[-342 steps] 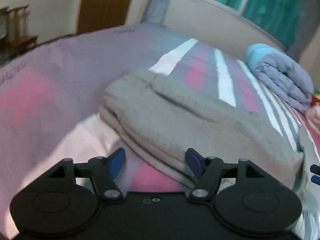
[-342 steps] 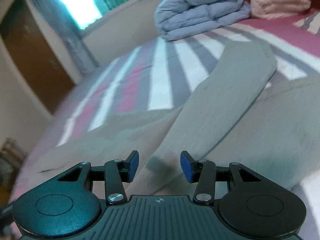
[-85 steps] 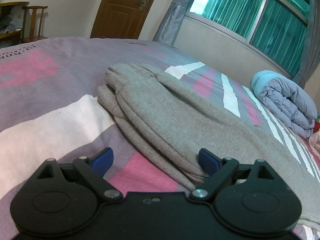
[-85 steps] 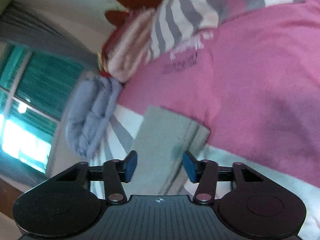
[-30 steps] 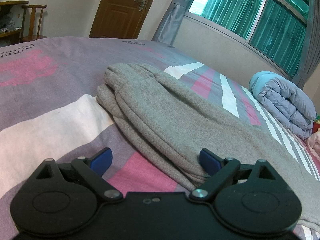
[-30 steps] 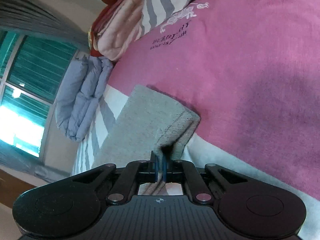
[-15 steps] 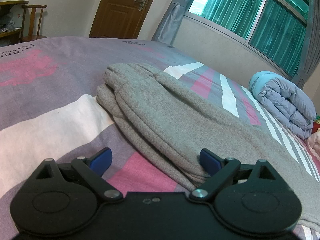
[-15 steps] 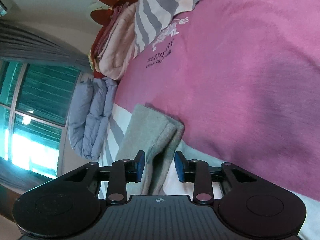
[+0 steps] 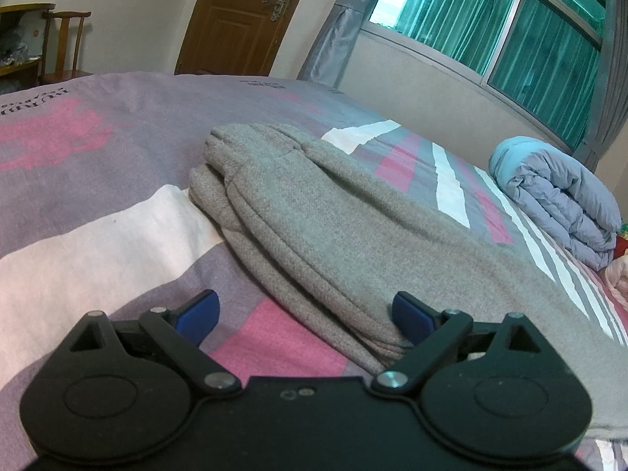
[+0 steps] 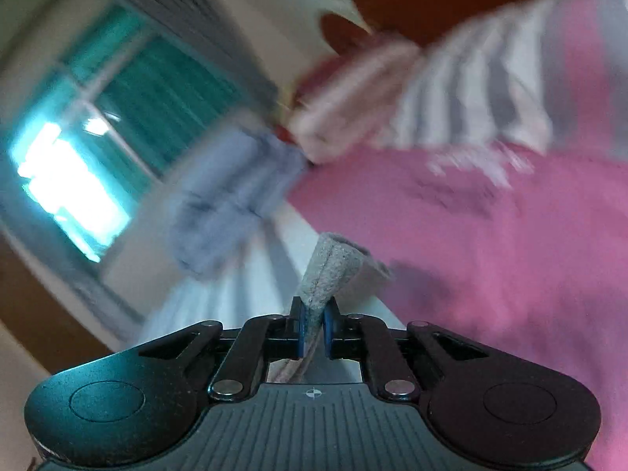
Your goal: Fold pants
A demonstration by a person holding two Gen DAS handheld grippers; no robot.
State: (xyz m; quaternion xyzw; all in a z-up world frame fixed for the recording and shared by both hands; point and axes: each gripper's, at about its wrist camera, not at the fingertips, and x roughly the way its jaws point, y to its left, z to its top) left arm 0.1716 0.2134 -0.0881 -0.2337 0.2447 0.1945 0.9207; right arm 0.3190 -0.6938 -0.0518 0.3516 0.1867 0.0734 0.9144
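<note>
Closing on a grey hem of the pants [image 10: 327, 271], the right gripper [image 10: 313, 327] pinches it above the pink bedspread [image 10: 490, 255]; only that blurred view shows this. The left view shows the pants lying lengthwise on the bed, left gripper [image 9: 304, 316] spread wide, gripping nothing.

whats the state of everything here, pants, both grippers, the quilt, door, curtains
grey pants: folded lengthwise, flat on the bed at this end; far end pinched up.
left gripper: open, empty, beside the pants' edge.
right gripper: jaws closing on a fold of the pants, cloth between the pads.
blue quilt: rolled up on the bed.
door: closed.
green curtains: drawn across the window.
</note>
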